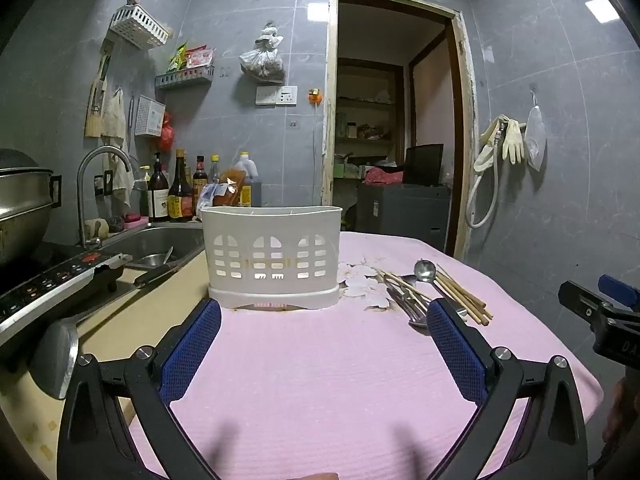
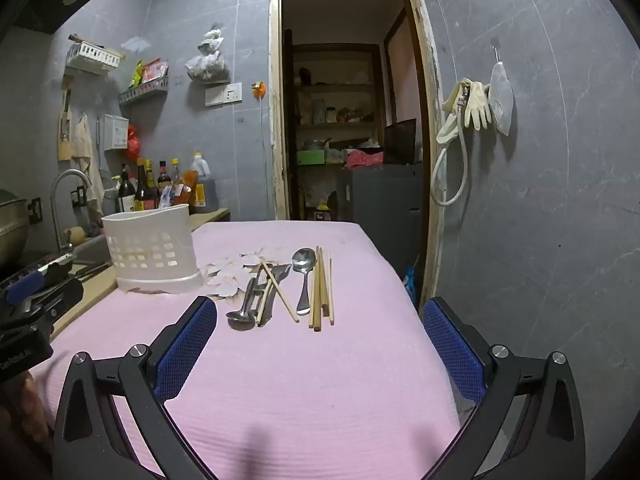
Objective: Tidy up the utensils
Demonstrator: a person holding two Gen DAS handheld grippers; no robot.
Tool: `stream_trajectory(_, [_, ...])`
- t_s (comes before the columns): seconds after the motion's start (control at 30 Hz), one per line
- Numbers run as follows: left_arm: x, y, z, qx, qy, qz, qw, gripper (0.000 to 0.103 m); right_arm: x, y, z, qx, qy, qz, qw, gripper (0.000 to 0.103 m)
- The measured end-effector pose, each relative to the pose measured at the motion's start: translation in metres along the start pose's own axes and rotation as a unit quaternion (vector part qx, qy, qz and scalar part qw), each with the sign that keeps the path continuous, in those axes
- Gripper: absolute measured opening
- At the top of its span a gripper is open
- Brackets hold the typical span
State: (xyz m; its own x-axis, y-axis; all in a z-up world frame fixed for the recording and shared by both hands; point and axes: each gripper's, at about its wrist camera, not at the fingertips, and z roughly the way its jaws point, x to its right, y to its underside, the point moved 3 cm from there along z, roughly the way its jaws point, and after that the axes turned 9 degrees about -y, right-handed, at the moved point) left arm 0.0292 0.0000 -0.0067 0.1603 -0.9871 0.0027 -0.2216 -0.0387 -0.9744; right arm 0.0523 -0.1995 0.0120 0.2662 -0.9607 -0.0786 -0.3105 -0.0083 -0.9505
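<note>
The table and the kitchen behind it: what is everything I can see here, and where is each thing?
Utensil holder: one, white, slotted, far left of the table.
Cloth: one, pink, covering the table.
Spoons: at least two, metal, on the cloth right of the holder.
Chopsticks: several, wooden, some beside the spoons, others crossing them.
Bottles: several, mostly dark, by the wall behind the sink.
Sink: one, steel, left of the table.
Rubber gloves: a cream pair, hung on the right wall.
Left gripper: black with blue pads, open, empty.
Right gripper: the same, open, empty.
</note>
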Motion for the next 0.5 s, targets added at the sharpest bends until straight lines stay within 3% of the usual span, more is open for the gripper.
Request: stream_trajectory(0.5, [0.0048, -0.0006, -0.0060, -0.005, 0.002, 0.001, 1.0000, 0.101, -0.0014, 0.0015, 0.0005, -0.006, 0.002, -0.002, 1.000, 0.103])
